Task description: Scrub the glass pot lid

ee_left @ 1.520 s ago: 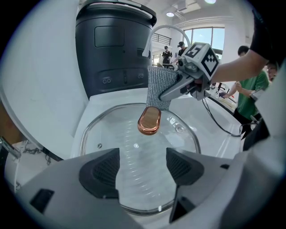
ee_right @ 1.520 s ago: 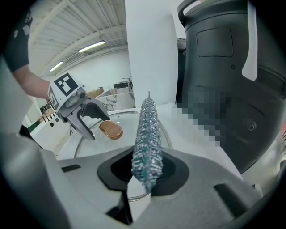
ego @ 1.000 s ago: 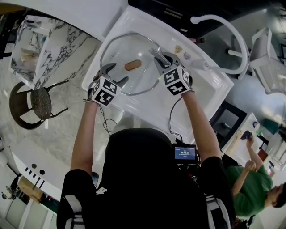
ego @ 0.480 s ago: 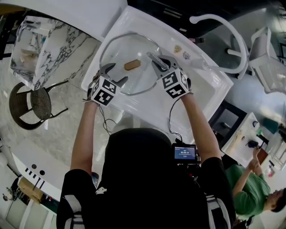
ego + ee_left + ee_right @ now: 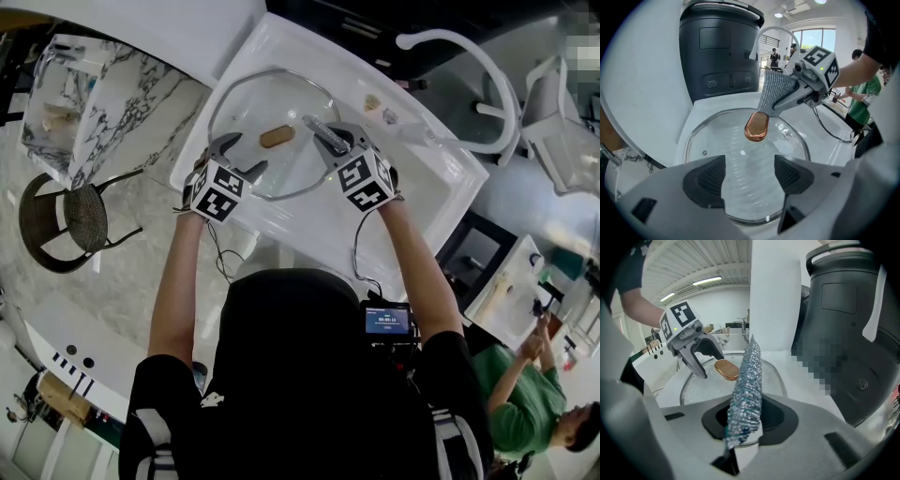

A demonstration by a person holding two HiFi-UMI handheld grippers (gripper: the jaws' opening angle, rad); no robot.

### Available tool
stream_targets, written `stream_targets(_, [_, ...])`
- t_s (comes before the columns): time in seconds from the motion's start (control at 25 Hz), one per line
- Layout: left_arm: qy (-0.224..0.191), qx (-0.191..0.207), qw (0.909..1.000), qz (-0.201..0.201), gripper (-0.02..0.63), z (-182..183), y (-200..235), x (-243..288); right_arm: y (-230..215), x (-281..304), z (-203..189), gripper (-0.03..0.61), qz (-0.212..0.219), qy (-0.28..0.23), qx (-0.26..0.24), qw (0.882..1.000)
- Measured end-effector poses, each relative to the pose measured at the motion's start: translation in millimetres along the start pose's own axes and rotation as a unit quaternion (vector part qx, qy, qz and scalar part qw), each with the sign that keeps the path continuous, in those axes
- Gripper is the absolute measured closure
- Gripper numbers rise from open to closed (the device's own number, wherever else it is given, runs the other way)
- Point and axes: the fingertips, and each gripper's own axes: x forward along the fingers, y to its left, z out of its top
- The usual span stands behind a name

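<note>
The round glass pot lid (image 5: 248, 103) lies flat in the white sink (image 5: 427, 192), its copper-brown handle (image 5: 277, 137) on top. My left gripper (image 5: 240, 156) is open at the lid's near rim, and the glass (image 5: 717, 138) shows between its dark pads (image 5: 705, 180). My right gripper (image 5: 328, 139) is shut on a silvery mesh scrub cloth (image 5: 316, 125). That cloth (image 5: 749, 380) stands up between its jaws, just right of the handle (image 5: 726, 369). In the left gripper view the cloth (image 5: 774, 91) hangs right behind the handle (image 5: 756, 126).
A white curved faucet (image 5: 469, 56) arches over the sink's far right. Small bits (image 5: 375, 103) lie at the sink's back edge. A dark bin (image 5: 719, 47) stands behind it. A marble block (image 5: 103, 103) and a chair (image 5: 70, 220) are at left; a person in green (image 5: 525, 403) at lower right.
My right gripper has slid a little left across the lid with the cloth, closer to the handle. The left gripper and the lid have stayed put.
</note>
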Motion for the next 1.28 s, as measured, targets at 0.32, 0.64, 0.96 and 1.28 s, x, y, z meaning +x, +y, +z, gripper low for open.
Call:
stream_targets(0.32, [0.001,0.001,1.0,0.0,0.318,0,-1,0,14,-4,-2,0.512,0.019,-0.004,0.003,1.0])
stream_targets(0.64, [0.001,0.001,1.0,0.0,0.318,0,0,0,26,-7,-2,0.513,0.03,-0.008,0.01,0.999])
stream_targets(0.96, [-0.001,0.001,1.0,0.001,0.316,0,-1,0,35,-9,-3,0.513,0.036,-0.008,0.014,0.999])
stream_targets(1.28, [-0.003,0.001,1.0,0.002,0.317,0,-1,-1,46,-9,-2,0.512,0.043,-0.008,0.023,0.999])
